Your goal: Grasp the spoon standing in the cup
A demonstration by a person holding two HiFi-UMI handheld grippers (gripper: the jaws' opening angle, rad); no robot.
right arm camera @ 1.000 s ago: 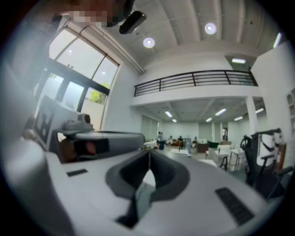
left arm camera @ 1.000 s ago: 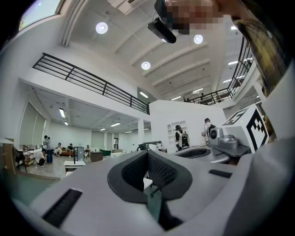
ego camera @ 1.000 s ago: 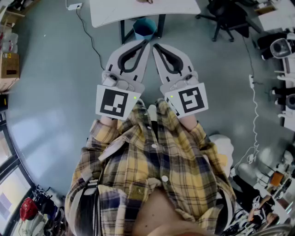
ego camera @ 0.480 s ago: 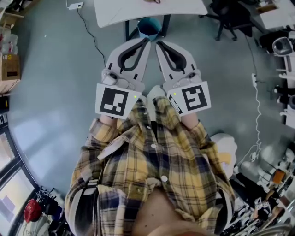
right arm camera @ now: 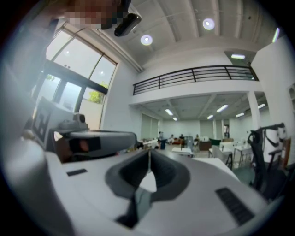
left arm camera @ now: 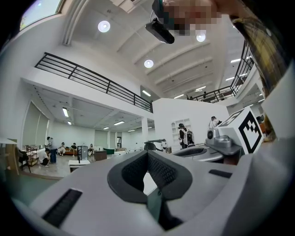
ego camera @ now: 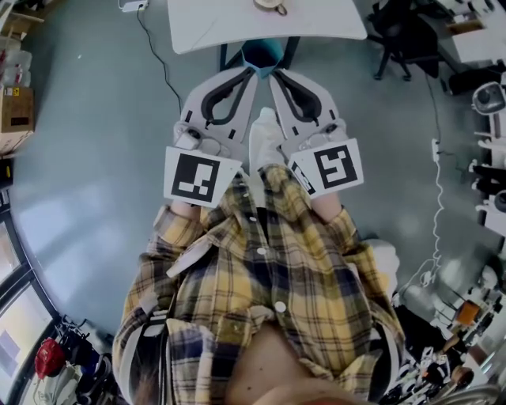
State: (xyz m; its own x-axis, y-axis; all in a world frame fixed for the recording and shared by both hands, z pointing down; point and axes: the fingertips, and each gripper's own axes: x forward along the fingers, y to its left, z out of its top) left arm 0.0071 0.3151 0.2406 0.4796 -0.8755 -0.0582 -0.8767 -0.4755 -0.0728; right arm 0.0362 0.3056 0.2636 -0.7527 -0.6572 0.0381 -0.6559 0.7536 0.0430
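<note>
A small round tan thing (ego camera: pixel 271 6), perhaps the cup, sits on the white table (ego camera: pixel 213 20) at the top edge of the head view; no spoon can be made out. My left gripper (ego camera: pixel 251 73) and right gripper (ego camera: pixel 273 77) are held side by side in front of the plaid shirt, pointing level at the table and still short of it. Both are shut with nothing between the jaws. The left gripper view shows that gripper (left arm camera: pixel 147 154) with its tips together against a big hall, and the right gripper view shows the same of the right gripper (right arm camera: pixel 149 152).
A teal bin (ego camera: pixel 263 54) stands under the table just beyond the jaw tips. A white shoe (ego camera: pixel 265 138) shows between the grippers. A black cable (ego camera: pixel 154 59) runs over the grey floor, an office chair (ego camera: pixel 403 32) stands at the upper right, and cardboard boxes (ego camera: pixel 16 111) at the left.
The table and the bin have come closer, and the round thing on the table has come into view. A white shoe now shows between the grippers. Both stay shut.
</note>
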